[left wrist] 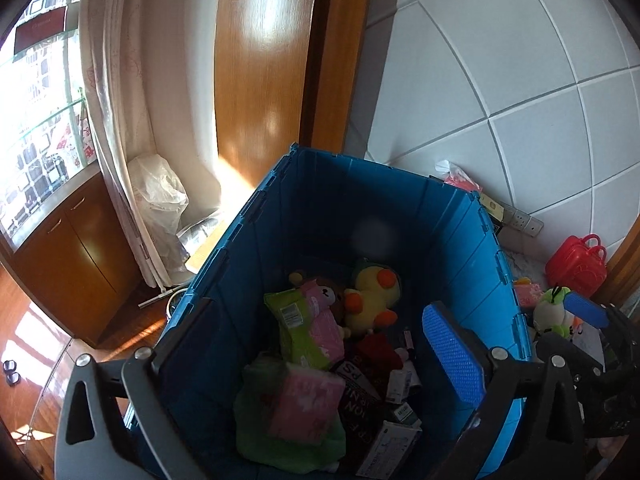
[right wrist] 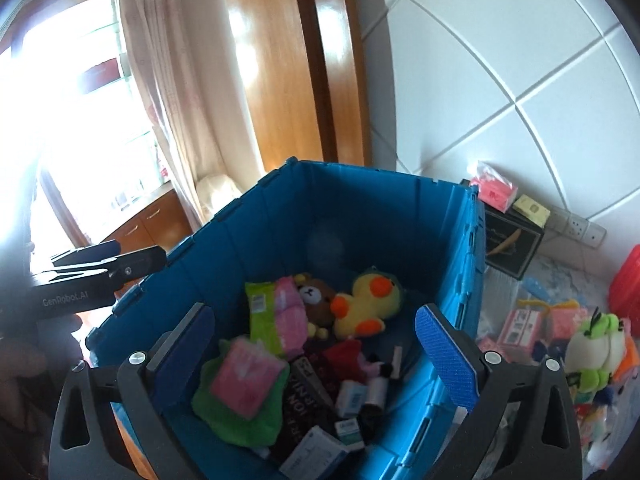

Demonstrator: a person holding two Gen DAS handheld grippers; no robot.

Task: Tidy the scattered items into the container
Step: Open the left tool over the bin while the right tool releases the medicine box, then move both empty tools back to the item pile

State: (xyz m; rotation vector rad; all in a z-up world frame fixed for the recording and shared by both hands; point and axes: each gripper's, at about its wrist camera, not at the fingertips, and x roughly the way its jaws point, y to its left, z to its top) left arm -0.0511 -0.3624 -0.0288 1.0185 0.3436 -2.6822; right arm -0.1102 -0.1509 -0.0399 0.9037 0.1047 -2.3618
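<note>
Right gripper: jaws spread wide, empty, poised over the blue crate.
Left gripper: jaws wide apart, empty, also over the crate.
Crate contents: yellow duck plush, bear plush, pink packets, boxes.
Next target: green-and-white plush outside the crate, to the right.
Nearer hand: the right, judging by position.

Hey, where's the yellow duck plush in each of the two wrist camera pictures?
Left wrist view: the yellow duck plush lies inside the blue crate, a little right of picture centre, beyond the open jaws.
Right wrist view: the duck lies inside the crate, right of centre, beside the brown bear plush.
Shared landmark: the green-and-white plush outside the crate at the right edge.
</note>
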